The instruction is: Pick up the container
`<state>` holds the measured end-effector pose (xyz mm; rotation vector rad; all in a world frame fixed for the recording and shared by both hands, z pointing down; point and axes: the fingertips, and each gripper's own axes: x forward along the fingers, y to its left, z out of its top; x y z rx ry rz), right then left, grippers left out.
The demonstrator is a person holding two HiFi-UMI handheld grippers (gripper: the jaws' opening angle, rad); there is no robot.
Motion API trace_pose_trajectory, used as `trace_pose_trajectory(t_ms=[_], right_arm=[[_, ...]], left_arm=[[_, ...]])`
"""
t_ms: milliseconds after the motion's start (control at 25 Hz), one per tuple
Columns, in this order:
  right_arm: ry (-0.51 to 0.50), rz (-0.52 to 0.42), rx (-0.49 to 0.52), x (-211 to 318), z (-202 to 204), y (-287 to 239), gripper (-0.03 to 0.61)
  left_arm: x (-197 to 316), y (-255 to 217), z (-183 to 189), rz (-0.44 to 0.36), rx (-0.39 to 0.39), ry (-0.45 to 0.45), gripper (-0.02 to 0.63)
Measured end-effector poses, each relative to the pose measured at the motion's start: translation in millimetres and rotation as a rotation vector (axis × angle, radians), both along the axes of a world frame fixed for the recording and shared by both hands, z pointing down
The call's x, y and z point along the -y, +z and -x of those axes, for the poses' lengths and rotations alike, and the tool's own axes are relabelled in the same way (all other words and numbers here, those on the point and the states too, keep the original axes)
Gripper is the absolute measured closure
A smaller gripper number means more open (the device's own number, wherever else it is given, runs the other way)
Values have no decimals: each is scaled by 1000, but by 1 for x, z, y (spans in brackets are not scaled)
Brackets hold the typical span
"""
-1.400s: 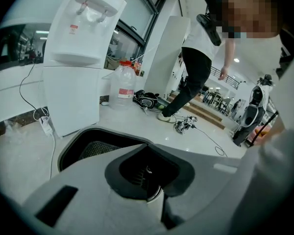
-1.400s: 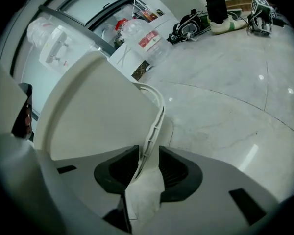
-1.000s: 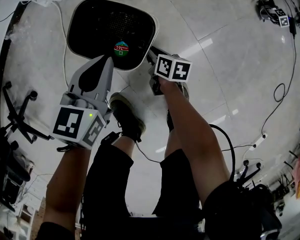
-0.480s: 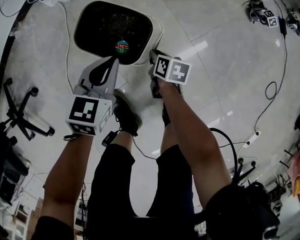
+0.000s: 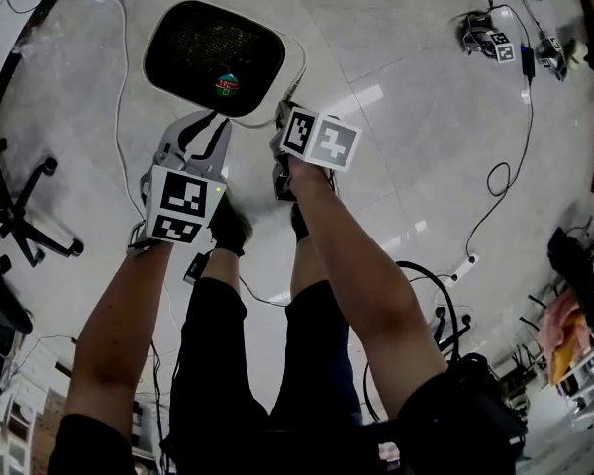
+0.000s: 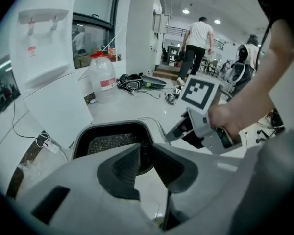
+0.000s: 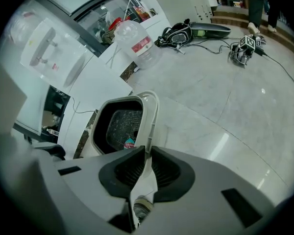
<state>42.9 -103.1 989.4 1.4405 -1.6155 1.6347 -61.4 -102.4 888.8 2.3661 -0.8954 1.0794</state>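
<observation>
A white container with a black mesh inside stands on the floor, with a small red, green and blue thing lying in it. My left gripper hovers just short of the near rim. Its jaws are opening and nothing is between them. My right gripper is at the container's right front corner. Its jaws are closing, and the white rim runs between the pads and fills the gap. The right gripper also shows in the left gripper view.
A water bottle and a white dispenser stand beyond the container. A chair base lies to the left. Cables and marked devices are at the far right. The person's shoes are right behind the grippers. Someone walks in the background.
Both grippers have drawn nearer to the container's near rim. The right one now sits at its front right corner.
</observation>
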Motion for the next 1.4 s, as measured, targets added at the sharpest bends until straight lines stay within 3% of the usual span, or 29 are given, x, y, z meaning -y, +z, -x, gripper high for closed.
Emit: trace_pose_trajectory(t_ms=[160,280,480,560,800,1040,1320,1400], right_arm=[[9,25,1,-2,0,-14,552],[5,25,16,3,3,-22,554],[-2,31,38,5,6,-30,554],[-6,33,46,6,7,-32,554],[-6,30,69,8,10,-37,554],[-72,3,97,13,12,-47,552],[-152,-88,175,27,11,-70,551],[-132,-117,229,38,10,-76,500]], left_arm=[[-14,22,-7,86,6,46,475],[-20,34,-15,113,11,97,463],[-42,69,-38,97,147,381,419],[-42,81,-47,85,178,434,417],[-37,94,-65,113,165,414,428],[-35,87,-70,165,114,391,543],[-32,64,-61,178,35,341,543],[-29,54,-56,172,10,329,543]])
